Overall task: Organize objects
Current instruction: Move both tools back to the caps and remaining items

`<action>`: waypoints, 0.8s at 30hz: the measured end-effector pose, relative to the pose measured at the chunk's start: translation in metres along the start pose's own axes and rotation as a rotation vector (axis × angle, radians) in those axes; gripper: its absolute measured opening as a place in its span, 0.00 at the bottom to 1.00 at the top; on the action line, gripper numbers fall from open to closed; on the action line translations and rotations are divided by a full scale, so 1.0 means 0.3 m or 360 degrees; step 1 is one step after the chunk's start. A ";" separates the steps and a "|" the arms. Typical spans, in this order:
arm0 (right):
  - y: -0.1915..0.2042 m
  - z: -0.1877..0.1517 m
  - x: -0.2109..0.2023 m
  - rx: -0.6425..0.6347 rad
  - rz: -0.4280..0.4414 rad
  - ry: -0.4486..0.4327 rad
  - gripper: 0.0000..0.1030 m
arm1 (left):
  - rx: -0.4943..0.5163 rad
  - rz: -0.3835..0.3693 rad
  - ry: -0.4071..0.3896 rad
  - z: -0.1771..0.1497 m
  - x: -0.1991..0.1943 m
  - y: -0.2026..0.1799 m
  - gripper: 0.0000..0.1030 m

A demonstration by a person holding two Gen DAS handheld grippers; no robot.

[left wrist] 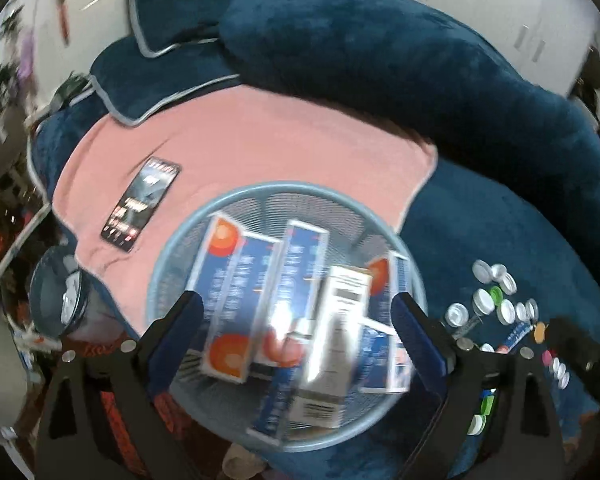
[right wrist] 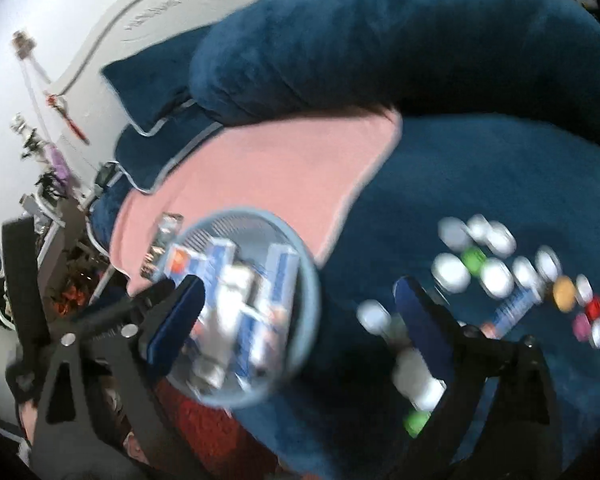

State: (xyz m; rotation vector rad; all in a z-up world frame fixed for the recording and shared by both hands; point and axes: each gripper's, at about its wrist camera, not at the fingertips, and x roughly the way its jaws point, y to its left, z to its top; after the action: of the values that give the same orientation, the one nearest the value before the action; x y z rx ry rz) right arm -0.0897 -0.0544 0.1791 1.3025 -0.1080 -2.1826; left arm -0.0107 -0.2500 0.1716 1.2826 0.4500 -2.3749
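A round blue mesh basket [left wrist: 414,280] is seen on a dark blue plush sofa [left wrist: 500,240], partly over a pink towel [left wrist: 260,140]. Several blue-and-white boxes [left wrist: 296,264] are lying inside the basket, along with one white box [left wrist: 340,320]. The left claw [left wrist: 296,320] is held above the basket with jaws wide apart and nothing gripped. A dark phone [left wrist: 140,204] is lying on the towel, left of the basket. The right claw [right wrist: 296,308] is likewise spread wide and empty, between the basket and a cluster of small jars and caps [right wrist: 496,276] scattered on the sofa seat. Both views are blurred, so the labels cannot be read.
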 end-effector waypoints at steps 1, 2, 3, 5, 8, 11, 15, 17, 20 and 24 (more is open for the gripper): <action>-0.036 -0.012 -0.009 0.0045 -0.0012 0.0038 0.95 | 0.0036 -0.0002 0.0005 -0.004 0.004 -0.027 0.93; -0.088 -0.026 -0.019 0.0117 -0.0027 0.0089 0.95 | 0.0085 -0.0013 0.0010 -0.012 0.010 -0.066 0.93; -0.139 -0.040 -0.032 0.0192 -0.0029 0.0119 0.94 | 0.0121 -0.0025 0.0013 -0.019 0.016 -0.099 0.93; -0.250 -0.063 -0.067 0.0337 -0.0037 0.0149 0.94 | 0.0228 -0.0054 0.0054 -0.037 0.036 -0.181 0.93; -0.406 -0.098 -0.123 0.0478 -0.0103 0.0088 0.95 | 0.0374 -0.0098 0.0066 -0.067 0.058 -0.299 0.94; -0.539 -0.124 -0.132 0.0629 -0.0202 0.0127 0.95 | 0.0564 -0.0112 0.0134 -0.104 0.115 -0.429 0.94; -0.656 -0.116 -0.144 0.0726 -0.0165 0.0125 0.94 | 0.0810 -0.0153 0.0232 -0.148 0.202 -0.595 0.94; -0.701 -0.116 -0.152 0.0770 -0.0178 0.0103 0.95 | 0.0913 -0.0158 0.0290 -0.176 0.256 -0.665 0.93; -0.749 -0.129 -0.156 0.0857 -0.0139 0.0097 0.95 | 0.0995 -0.0102 0.0346 -0.190 0.335 -0.729 0.88; -0.774 -0.135 -0.152 0.0878 -0.0110 0.0107 0.95 | 0.0961 -0.0109 0.0481 -0.189 0.431 -0.751 0.84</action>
State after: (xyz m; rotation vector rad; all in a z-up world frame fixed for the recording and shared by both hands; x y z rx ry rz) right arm -0.1431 0.1695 0.1112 1.6886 -0.6878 -2.2482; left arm -0.1448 -0.0537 0.0524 1.9244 -0.1720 -2.4737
